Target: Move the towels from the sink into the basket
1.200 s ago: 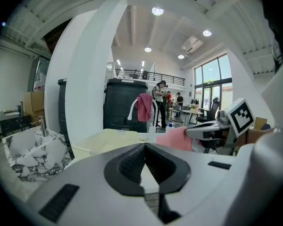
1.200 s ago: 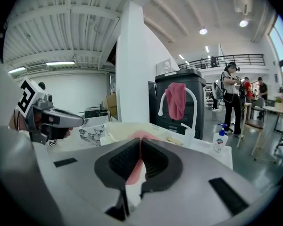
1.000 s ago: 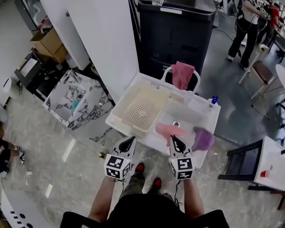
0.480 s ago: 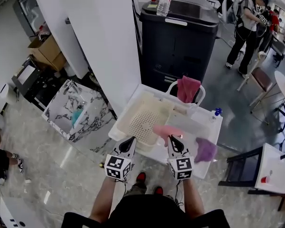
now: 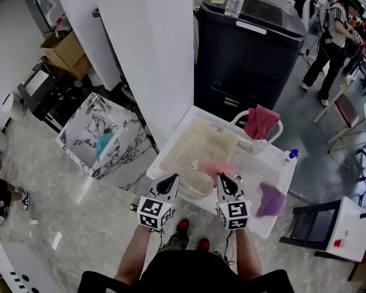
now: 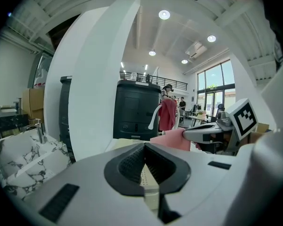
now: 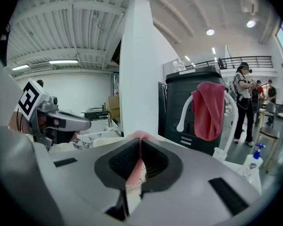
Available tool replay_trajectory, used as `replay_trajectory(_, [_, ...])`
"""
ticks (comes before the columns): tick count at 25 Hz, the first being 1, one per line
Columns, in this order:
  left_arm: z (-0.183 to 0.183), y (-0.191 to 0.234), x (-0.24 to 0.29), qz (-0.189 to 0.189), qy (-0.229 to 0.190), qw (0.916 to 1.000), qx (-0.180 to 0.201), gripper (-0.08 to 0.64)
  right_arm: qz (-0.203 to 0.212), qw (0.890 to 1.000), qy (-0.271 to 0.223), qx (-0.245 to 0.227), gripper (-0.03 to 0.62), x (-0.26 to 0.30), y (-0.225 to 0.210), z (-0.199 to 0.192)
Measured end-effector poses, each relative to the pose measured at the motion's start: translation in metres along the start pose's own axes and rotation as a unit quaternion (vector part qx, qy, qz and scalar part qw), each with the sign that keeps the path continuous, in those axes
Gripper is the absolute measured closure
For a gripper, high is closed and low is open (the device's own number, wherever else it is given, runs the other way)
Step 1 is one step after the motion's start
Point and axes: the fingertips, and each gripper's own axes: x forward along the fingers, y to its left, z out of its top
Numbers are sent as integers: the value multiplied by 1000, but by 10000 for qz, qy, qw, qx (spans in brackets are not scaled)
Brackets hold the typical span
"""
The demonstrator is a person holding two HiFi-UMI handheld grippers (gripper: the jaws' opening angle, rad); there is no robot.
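- Our right gripper [image 5: 223, 179] is clamped on the pink towel [image 5: 215, 166]; in the right gripper view pink cloth fills the seam between the closed pads.
- Our left gripper [image 5: 172, 179] has its jaws together on nothing; it hangs by the basket's near left edge.
- The pink towel hangs over the near right corner of the cream perforated basket [image 5: 192, 154]; the basket's floor lies at about 11 o'clock from the right jaws; the towel's long axis runs roughly 9 to 3.
- We judge the right hand the nearer one for the drop.
- A purple towel [image 5: 271, 199] lies in the sink [image 5: 256, 163], at 3 o'clock from the right gripper.
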Motion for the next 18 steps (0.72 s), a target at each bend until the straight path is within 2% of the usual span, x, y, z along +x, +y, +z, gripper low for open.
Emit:
replay_trajectory(8, [-10, 26, 9, 23, 155, 9998, -115, 555, 82, 9996, 269, 91, 555, 35, 6, -13])
replay_trajectory(18, [-20, 37, 17, -15, 266, 9994, -220, 555, 106, 9985, 513, 148, 555, 55, 11, -30])
